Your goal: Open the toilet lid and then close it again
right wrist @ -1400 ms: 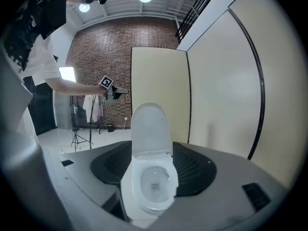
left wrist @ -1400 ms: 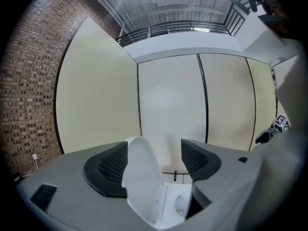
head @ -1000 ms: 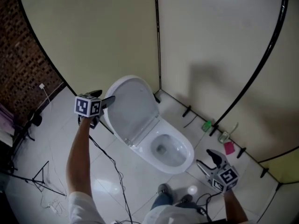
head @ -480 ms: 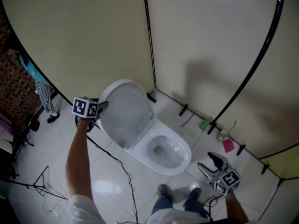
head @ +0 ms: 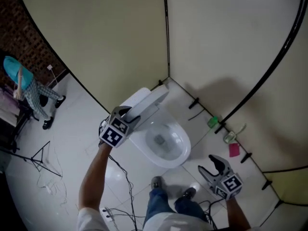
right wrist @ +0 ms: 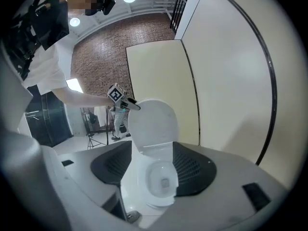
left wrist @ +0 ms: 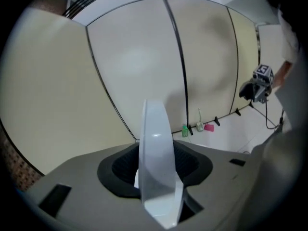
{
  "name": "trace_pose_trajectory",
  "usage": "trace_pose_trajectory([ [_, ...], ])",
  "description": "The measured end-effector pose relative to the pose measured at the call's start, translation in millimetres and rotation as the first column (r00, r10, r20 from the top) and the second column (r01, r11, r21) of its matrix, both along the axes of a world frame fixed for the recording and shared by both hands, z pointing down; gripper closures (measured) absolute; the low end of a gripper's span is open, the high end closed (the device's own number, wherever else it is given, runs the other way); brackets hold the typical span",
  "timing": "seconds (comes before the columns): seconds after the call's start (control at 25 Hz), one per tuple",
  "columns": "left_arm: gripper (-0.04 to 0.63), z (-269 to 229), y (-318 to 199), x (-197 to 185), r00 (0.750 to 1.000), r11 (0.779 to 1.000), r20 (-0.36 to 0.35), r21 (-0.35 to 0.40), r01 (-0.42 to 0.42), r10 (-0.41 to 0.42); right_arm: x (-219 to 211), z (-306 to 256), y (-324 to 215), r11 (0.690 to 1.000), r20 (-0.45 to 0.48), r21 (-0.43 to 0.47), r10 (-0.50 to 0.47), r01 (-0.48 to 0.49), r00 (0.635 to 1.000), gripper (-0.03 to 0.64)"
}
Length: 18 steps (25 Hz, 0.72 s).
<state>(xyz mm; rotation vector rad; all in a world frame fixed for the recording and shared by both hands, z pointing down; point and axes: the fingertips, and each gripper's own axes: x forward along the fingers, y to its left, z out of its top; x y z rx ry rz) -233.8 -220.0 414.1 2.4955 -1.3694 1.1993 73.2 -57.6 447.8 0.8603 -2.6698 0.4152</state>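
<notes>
Pinching the edge of the toilet lid (head: 145,102), left tool (head: 131,115) grips tight; right tool (head: 211,166) gapes empty.

White toilet lid (head: 147,100), cream partition walls (head: 120,42), red-brown brick wall (head: 21,35).

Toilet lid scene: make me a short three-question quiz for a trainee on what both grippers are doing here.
1. Fill in: the right gripper has its jaws ____, holding nothing.
2. Which gripper is clamped on the edge of the toilet lid? A) the left gripper B) the right gripper C) neither
3. True or false: the lid is fully closed.
Key: 1 apart; 2 A; 3 false, it stands raised.
</notes>
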Motion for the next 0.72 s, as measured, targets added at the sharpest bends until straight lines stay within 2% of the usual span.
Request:
trace_pose_trajectory([
  [0.24, 0.404, 58.3, 68.8, 90.5, 0.983, 0.988, 0.182, 0.146, -0.047, 0.02, 40.3, 47.6, 27.8, 0.996, -0.011, -0.065, -0.067, 0.066, 0.998, 0.348],
  [0.44, 0.395, 133.3, 116.6, 144.6, 0.944, 0.971, 0.326, 0.205, -0.126, 0.054, 61.4, 87.1, 49.3, 0.989, -0.022, -0.126, -0.075, 0.071, 0.997, 0.348],
  [0.56, 0.366, 193.0, 142.7, 176.7, 0.925, 0.971, 0.36, 0.15, -0.187, 0.122, 65.3, 105.3, 58.3, 0.987, -0.038, -0.134, -0.09, 0.084, 0.995, 0.348],
  [0.72, 0.288, 272.6, 165.1, 213.3, 0.918, 0.973, 0.325, -0.05, -0.224, 0.228, 67.6, 128.5, 65.0, 0.984, -0.077, -0.135, -0.125, 0.114, 0.989, 0.348],
])
